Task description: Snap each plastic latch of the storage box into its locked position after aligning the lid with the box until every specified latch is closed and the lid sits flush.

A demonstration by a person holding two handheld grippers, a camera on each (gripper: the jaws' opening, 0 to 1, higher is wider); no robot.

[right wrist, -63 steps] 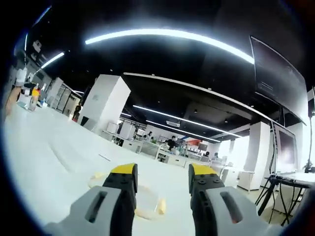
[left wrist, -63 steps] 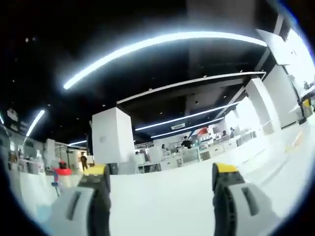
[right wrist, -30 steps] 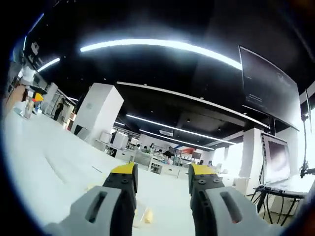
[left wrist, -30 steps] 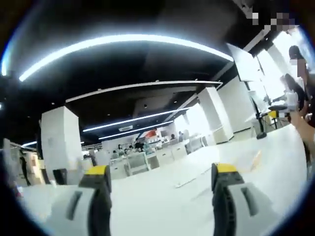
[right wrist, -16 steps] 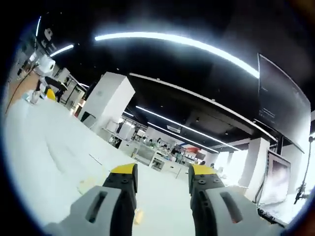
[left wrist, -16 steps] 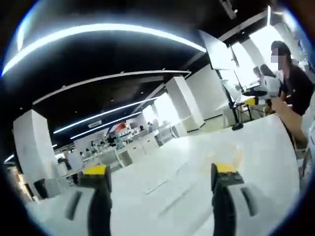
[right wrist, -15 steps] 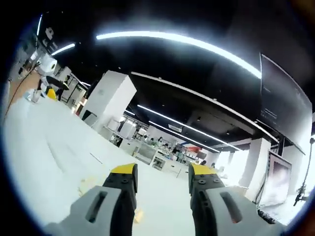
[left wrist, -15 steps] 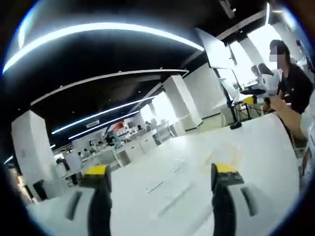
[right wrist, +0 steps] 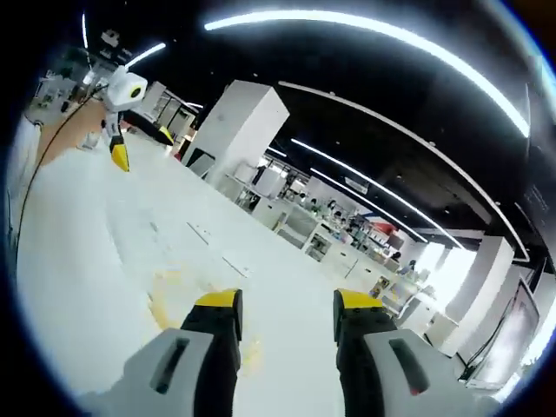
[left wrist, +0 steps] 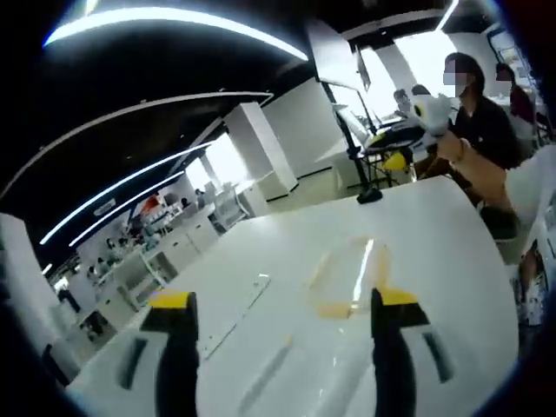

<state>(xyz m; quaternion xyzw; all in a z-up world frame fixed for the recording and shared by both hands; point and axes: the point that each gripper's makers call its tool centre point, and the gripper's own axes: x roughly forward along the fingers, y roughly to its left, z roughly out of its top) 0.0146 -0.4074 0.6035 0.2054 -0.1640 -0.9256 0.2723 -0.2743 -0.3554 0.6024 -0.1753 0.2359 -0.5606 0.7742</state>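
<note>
We see the storage box (left wrist: 347, 278) as a clear, yellow-tinged shape lying on the white bench (left wrist: 434, 226), and we take it as our landmark. In the left gripper view it sits just beyond and between the jaws of the left tool (left wrist: 276, 306), which stand wide apart and hold nothing; we judge this tool is aimed at the box so that it can come down on the lid or a latch. In the right gripper view the box (right wrist: 174, 291) shows as a yellowish patch to the left of the right tool (right wrist: 285, 304), partly hidden behind its left jaw; these jaws are parted too, with nothing between them. Neither tool touches the box. We cannot tell from these blurred views whether the lid sits flush or which latches are closed, so we judge the latching is not yet begun here. Beyond the box, at the far edge of the bench, a seated person (left wrist: 473, 122) holds another gripper device (left wrist: 430, 111).
</note>
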